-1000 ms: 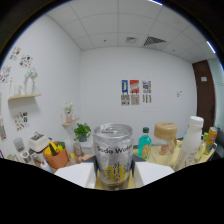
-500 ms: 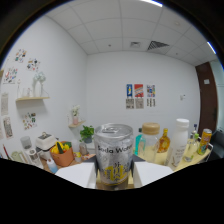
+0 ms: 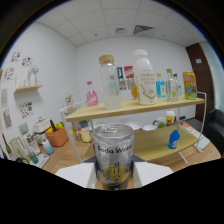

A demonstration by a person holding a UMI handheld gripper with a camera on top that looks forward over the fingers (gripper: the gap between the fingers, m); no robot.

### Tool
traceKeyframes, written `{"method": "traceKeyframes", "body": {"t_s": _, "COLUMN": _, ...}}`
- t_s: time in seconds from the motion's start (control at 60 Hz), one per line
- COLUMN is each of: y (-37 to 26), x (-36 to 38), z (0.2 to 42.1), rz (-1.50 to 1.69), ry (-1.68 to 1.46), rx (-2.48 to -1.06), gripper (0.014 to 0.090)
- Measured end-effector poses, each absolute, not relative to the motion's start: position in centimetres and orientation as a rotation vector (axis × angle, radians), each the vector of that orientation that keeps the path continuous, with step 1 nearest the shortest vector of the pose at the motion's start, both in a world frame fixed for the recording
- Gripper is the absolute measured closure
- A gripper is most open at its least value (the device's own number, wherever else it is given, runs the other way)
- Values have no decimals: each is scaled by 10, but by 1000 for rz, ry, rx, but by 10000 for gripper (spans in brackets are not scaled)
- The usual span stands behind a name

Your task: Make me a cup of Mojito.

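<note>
The view has swung right and drawn nearer the shelf (image 3: 150, 106), which a second ago showed only as bottle tops level with the can (image 3: 114, 155). Now its top board sits above the can, with the glass bottle (image 3: 109, 82) and white bottle (image 3: 145, 77) standing high beyond it. A lower board (image 3: 160, 142) has come into sight. The orange pot (image 3: 57, 135) seems shifted further left.

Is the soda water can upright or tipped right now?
Upright. The soda water can stands vertical between the claw fingers, its rim level and its label reading straight. Whether its tab is opened cannot be told.
</note>
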State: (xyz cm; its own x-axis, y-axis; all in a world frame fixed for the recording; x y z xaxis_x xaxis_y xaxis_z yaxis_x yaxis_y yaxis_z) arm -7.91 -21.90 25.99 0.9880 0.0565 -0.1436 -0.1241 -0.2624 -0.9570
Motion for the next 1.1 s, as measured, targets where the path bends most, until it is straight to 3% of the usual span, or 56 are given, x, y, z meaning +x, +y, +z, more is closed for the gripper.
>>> {"method": "traceKeyframes", "body": {"t_s": 0.233, "y": -218, "x": -61, "z": 197, "rz": 430, "ry": 304, "rx": -1845, "gripper": 539}}
{"method": "traceKeyframes", "body": {"t_s": 0.517, "y": -217, "x": -52, "z": 198, "rz": 875, "ry": 678, "rx": -1740, "gripper": 540}}
{"method": "traceKeyframes", "body": {"t_s": 1.1, "y": -203, "x": -29, "z": 232, "rz": 1823, "ry": 1486, "rx": -1054, "gripper": 538}}
